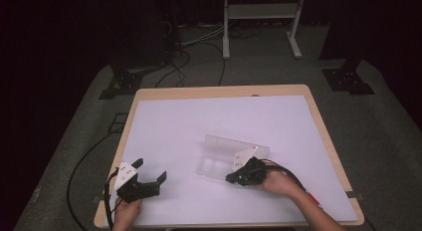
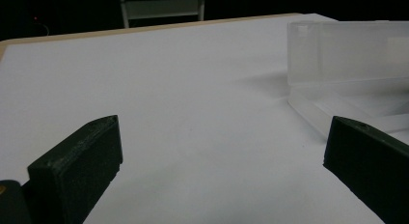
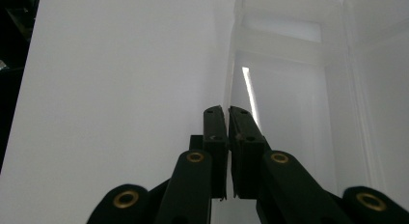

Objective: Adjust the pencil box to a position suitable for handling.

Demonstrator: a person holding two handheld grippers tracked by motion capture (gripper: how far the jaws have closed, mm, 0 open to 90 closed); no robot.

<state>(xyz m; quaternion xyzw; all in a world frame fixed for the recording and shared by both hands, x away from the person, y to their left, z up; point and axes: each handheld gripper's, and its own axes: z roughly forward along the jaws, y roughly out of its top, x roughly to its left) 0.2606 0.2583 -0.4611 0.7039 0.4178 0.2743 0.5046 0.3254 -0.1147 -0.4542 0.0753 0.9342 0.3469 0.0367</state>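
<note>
Clear plastic box (image 1: pixel 226 156), lid raised, lying on the white table (image 1: pixel 199 121) just right of centre. Right tool (image 1: pixel 234 178), at the box's 5 o'clock edge, has its jaws pressed together on the box's thin near wall (image 3: pixel 229 84). Left tool (image 1: pixel 151 170), at the table's 7 o'clock corner, rests with jaws spread wide and nothing between them, well apart from the box.

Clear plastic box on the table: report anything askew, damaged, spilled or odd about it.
The clear plastic box lies open, its lid standing up behind the base, and it sits at a slant to the table edges. The right claw, jaws shut, is at its near wall. No spill or damage shows.
</note>
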